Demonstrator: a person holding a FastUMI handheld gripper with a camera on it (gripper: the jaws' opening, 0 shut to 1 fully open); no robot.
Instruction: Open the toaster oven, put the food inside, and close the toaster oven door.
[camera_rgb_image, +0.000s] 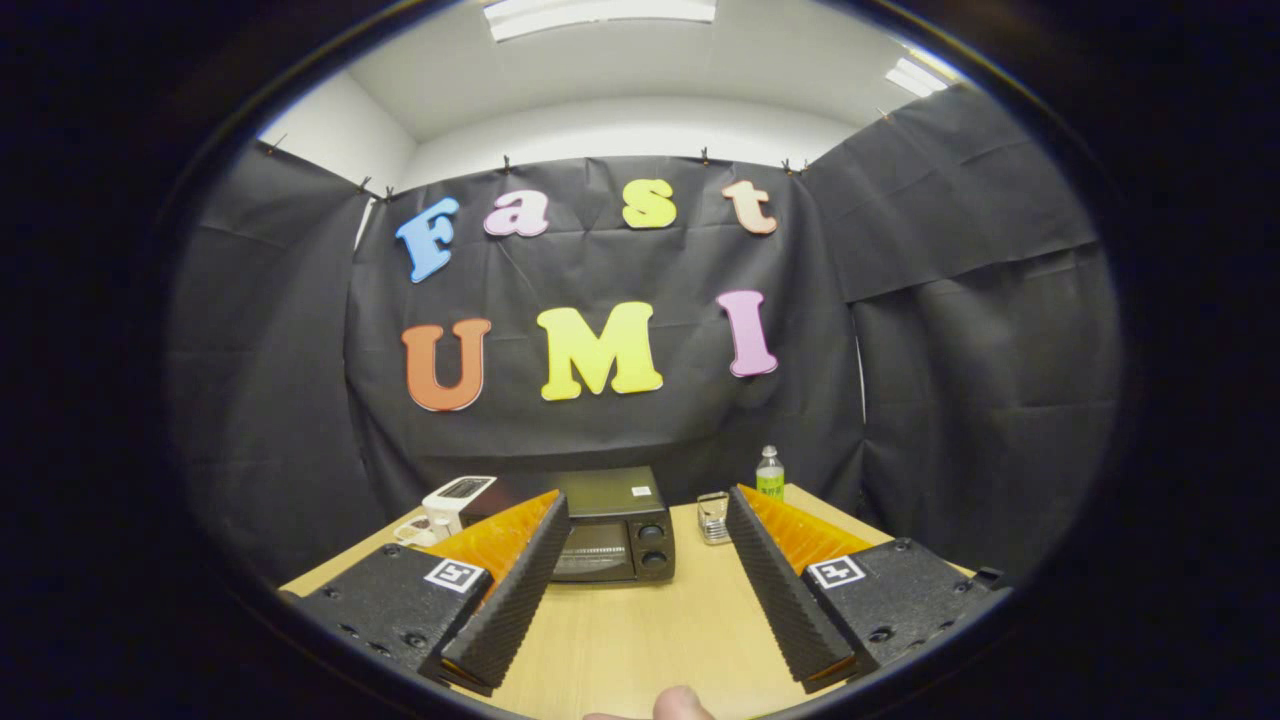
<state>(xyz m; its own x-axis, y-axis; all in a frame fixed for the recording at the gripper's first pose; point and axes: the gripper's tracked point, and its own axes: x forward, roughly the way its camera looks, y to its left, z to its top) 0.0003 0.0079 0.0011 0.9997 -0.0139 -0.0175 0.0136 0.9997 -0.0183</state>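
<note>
gripper (648, 505): fingers wide apart, holding nothing
oven (612, 535): door closed, beyond fingers on table (640, 630)
bottle (769, 472): upright, right of oven

A staged recording booth inside an office-like room: creased black cloth walls (960, 330) clipped up around a pale wooden table (640, 630), with a plain white ceiling and long fluorescent panel lights (600, 12) above. Beyond the gripper's (645, 525) spread, empty fingers stands a small black toaster oven (615, 535), a household prop.
</note>
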